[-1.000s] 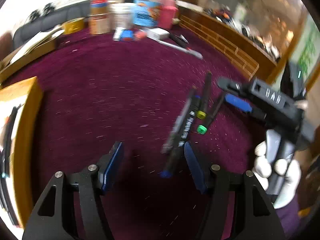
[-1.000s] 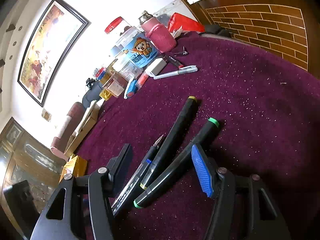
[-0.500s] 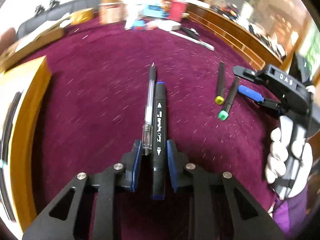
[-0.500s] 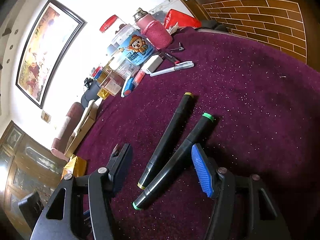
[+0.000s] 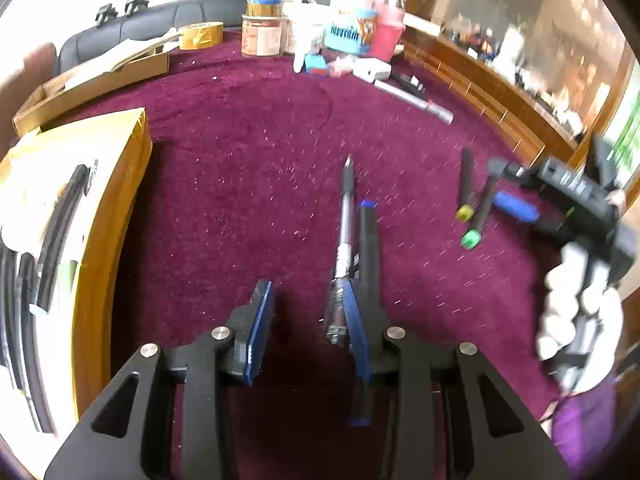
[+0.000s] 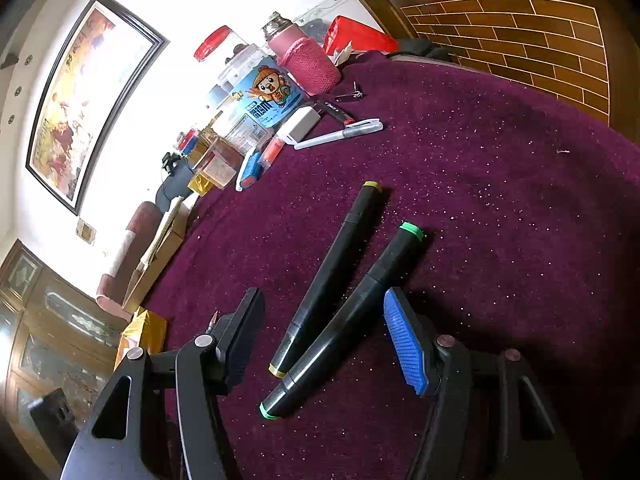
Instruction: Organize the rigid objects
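— Purple carpet (image 5: 248, 184) is seen across both views. How are the left gripper (image 5: 306, 320) jaws set?

— Spread apart. A clear pen (image 5: 344, 240) and a blue-capped marker (image 5: 368, 256) are seen at its right finger, lower centre of frame; contact cannot be confirmed.

— And the right gripper (image 6: 324, 340)?

— Jaws apart as well. A yellow-capped marker (image 6: 332, 280) and a green-capped marker (image 6: 352, 320) are laid on the carpet between them, side by side.

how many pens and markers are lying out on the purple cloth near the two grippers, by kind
Black markers: 3, one yellow-capped, one green-capped, one blue-capped
Clear pens: 1, beside the blue-capped marker
White pens: 1, farther back by the jars
Total: 5
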Tool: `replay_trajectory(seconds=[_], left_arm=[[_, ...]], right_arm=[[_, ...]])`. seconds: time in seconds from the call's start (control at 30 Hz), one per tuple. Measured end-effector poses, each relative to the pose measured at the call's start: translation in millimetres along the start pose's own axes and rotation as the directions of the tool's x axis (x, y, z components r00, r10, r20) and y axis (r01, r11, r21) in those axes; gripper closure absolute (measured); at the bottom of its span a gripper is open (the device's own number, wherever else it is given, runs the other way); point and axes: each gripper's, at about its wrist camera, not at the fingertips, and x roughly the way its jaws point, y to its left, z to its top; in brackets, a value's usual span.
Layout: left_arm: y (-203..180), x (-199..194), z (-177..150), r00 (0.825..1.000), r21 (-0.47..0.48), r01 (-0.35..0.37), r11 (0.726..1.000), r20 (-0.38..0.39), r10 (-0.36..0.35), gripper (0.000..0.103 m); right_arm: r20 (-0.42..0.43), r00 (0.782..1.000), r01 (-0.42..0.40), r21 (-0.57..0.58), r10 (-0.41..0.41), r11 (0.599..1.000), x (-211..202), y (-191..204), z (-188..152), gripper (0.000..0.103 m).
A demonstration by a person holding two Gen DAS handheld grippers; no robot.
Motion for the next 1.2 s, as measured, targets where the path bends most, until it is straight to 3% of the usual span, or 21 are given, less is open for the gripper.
replay_trajectory(seconds=[0.23, 0.57, 0.63, 0.67, 0.9, 1.03, 1.1, 1.2], left_arm=[[-27.5, 11.5, -1.9, 1.000, 0.103, -0.027, 0.994, -0.011, 0.029, 0.069], [-41.9, 31.2, 18.0, 0.998, 0.131, -0.055, 0.990, 0.014, 0.054, 0.069], [-40.8, 32.1, 20.0, 0.999, 0.129, -0.037, 0.991, 0.014, 0.035, 0.076], [-38.4, 30.0, 19.2, 1.000, 0.121, -0.007, 0.993, 0.016, 0.005, 0.096], [-8.6, 4.2, 9.1, 0.990, -0.022, 0.132, 0.991, 0.045, -0.131, 0.097], [11.5, -18.9, 1.3, 0.979, -0.099, 0.193, 0.976, 0.083, -0.186, 0.097], [17.9, -28.3, -1.0, 0.975, -0.118, 0.210, 0.971, 0.104, -0.198, 0.097], [28.9, -45.6, -5.5, 0.967, -0.151, 0.228, 0.962, 0.150, -0.206, 0.097]], right_arm=[[-0.003, 1.000, 0.002, -0.005, -0.002, 1.000, 0.3, 0.9, -0.3, 0.046], [-0.005, 1.000, -0.004, -0.004, 0.004, 1.000, 1.1, 0.8, -0.2, 0.046], [-0.004, 1.000, 0.001, -0.005, -0.001, 1.000, 1.7, 1.3, -0.4, 0.046], [-0.004, 1.000, 0.005, -0.006, -0.005, 1.000, 1.8, 1.5, -0.7, 0.046], [0.003, 1.000, 0.031, -0.057, -0.031, 0.998, 1.2, 11.1, -2.0, 0.046], [0.022, 1.000, 0.016, -0.134, -0.013, 0.991, -26.0, 36.2, -15.8, 0.046], [-0.021, 0.999, -0.052, -0.193, 0.049, 0.980, -38.9, 60.7, -33.4, 0.046], [-0.145, 0.988, -0.087, -0.294, 0.046, 0.952, -30.0, 93.8, -61.8, 0.046]])
